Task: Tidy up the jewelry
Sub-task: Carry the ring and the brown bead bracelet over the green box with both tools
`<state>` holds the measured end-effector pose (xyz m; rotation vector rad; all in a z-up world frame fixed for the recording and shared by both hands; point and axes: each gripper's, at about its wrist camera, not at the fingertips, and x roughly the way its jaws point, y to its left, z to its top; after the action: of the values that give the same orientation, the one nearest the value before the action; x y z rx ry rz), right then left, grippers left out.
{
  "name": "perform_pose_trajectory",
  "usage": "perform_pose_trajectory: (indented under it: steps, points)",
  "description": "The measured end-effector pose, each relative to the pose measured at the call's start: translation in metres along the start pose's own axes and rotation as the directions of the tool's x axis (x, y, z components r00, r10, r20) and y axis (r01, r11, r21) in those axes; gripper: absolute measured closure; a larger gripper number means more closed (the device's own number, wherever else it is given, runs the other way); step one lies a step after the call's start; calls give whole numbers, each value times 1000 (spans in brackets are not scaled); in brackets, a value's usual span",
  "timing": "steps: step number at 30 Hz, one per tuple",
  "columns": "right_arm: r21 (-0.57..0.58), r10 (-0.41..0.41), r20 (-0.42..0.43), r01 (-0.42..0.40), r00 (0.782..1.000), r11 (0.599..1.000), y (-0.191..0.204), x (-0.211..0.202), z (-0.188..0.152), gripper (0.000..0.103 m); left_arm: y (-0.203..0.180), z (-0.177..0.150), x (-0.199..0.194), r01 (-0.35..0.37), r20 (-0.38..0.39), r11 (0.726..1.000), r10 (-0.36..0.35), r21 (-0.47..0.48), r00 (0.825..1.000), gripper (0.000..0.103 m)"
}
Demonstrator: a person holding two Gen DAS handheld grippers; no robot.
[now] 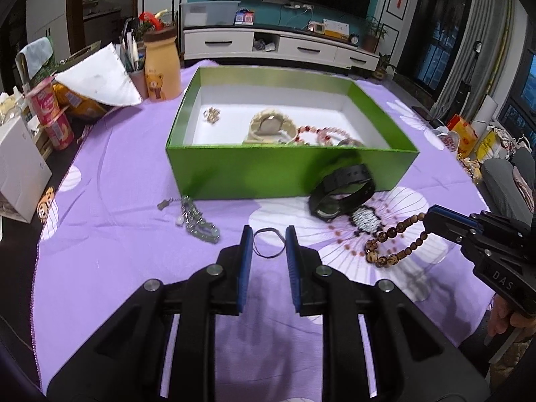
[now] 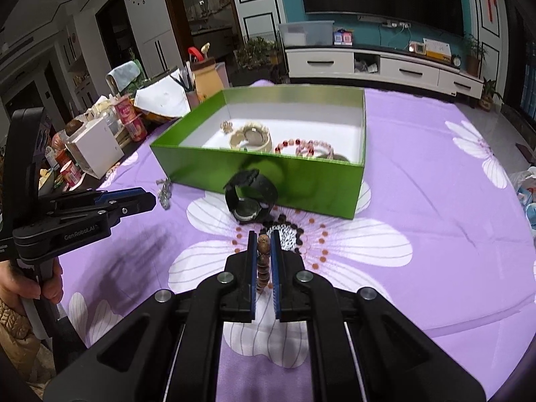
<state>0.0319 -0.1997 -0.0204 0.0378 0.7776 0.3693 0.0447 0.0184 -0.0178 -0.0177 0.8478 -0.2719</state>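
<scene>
Right claw (image 2: 264, 251) is pinched down on the wooden bead bracelet (image 1: 395, 239), a few beads stacked between the blue pads, the rest of the loop trailing on the counter just in front of the green box (image 1: 288, 171). It's light and floppy, with hard, round, slippery beads, so a grip across the string looks safest to me. Left claw (image 1: 269, 244) hangs partly open and empty, straddling a thin wire ring (image 1: 268, 244): springy, featherweight, best nipped at its rim.
</scene>
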Motion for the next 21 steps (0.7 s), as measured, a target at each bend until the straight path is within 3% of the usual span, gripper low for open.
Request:
perform_pose_trajectory:
  steps: [21]
  points:
    - [-37,5,120,-1,993,999,-2,-30,37,96,-21,35,-18,2,63,999,-5,50,998,83]
